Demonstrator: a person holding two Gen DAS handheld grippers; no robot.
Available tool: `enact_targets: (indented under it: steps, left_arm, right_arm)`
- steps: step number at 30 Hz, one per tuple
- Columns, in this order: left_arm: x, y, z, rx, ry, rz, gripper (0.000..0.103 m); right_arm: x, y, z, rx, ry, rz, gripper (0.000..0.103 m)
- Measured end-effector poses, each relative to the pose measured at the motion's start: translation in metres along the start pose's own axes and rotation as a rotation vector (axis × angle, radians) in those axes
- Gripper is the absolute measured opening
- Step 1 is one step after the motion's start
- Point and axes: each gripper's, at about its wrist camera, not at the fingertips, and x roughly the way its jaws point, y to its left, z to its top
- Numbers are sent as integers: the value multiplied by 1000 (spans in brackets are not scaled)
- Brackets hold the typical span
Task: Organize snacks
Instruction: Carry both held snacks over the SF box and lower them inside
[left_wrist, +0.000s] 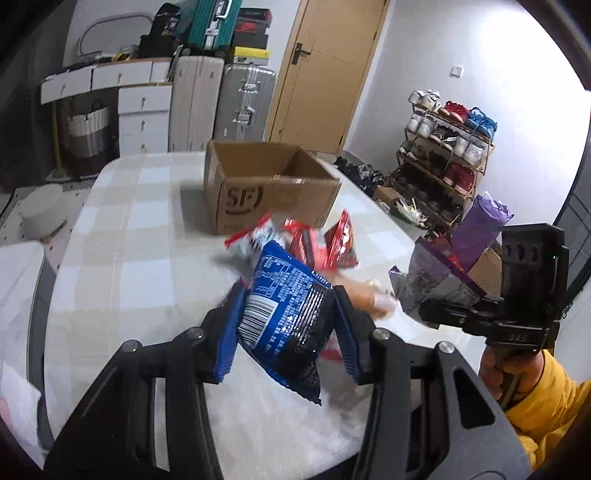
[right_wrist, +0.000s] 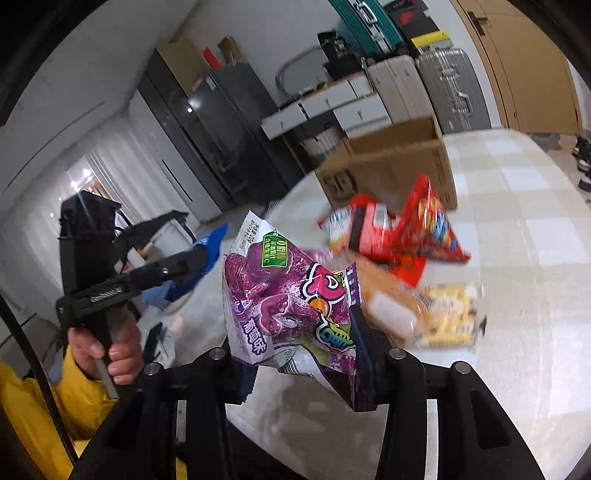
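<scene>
My left gripper (left_wrist: 286, 334) is shut on a blue snack packet (left_wrist: 284, 314), barcode side up, lifted above the table. My right gripper (right_wrist: 306, 363) is shut on a purple grape-candy bag (right_wrist: 288, 299), also held off the table; that bag (left_wrist: 432, 284) shows at the right of the left wrist view. An open cardboard box (left_wrist: 266, 184) stands at the far side of the table. In front of it lies a pile of red and white snack packets (left_wrist: 314, 243), blurred. An orange and a yellow packet (right_wrist: 424, 310) lie right of the purple bag.
The table (left_wrist: 140, 251) wears a pale checked cloth. Suitcases (left_wrist: 221, 99), white drawers and a wooden door (left_wrist: 325, 74) stand behind it. A shoe rack (left_wrist: 443, 162) is at the right. A hand in a yellow sleeve (left_wrist: 535, 398) holds the right gripper's handle.
</scene>
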Motion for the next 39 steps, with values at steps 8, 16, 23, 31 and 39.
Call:
enact_targets:
  steps: [8, 16, 23, 31, 39]
  left_arm:
    - [8, -6, 80, 16, -64, -8, 43]
    - [56, 4, 170, -19, -46, 18, 43]
    - [124, 17, 236, -49, 14, 40, 43]
    - [209, 33, 275, -60, 81, 66, 43]
    - [278, 47, 274, -49, 151, 76, 43]
  right_arm:
    - [-19, 1, 71, -42, -96, 14, 44]
    - [-6, -23, 165, -32, -131, 1, 44]
    - [47, -47, 229, 4, -84, 3, 44]
    - [112, -70, 259, -36, 10, -62, 44]
    - [162, -94, 264, -79, 93, -162, 44]
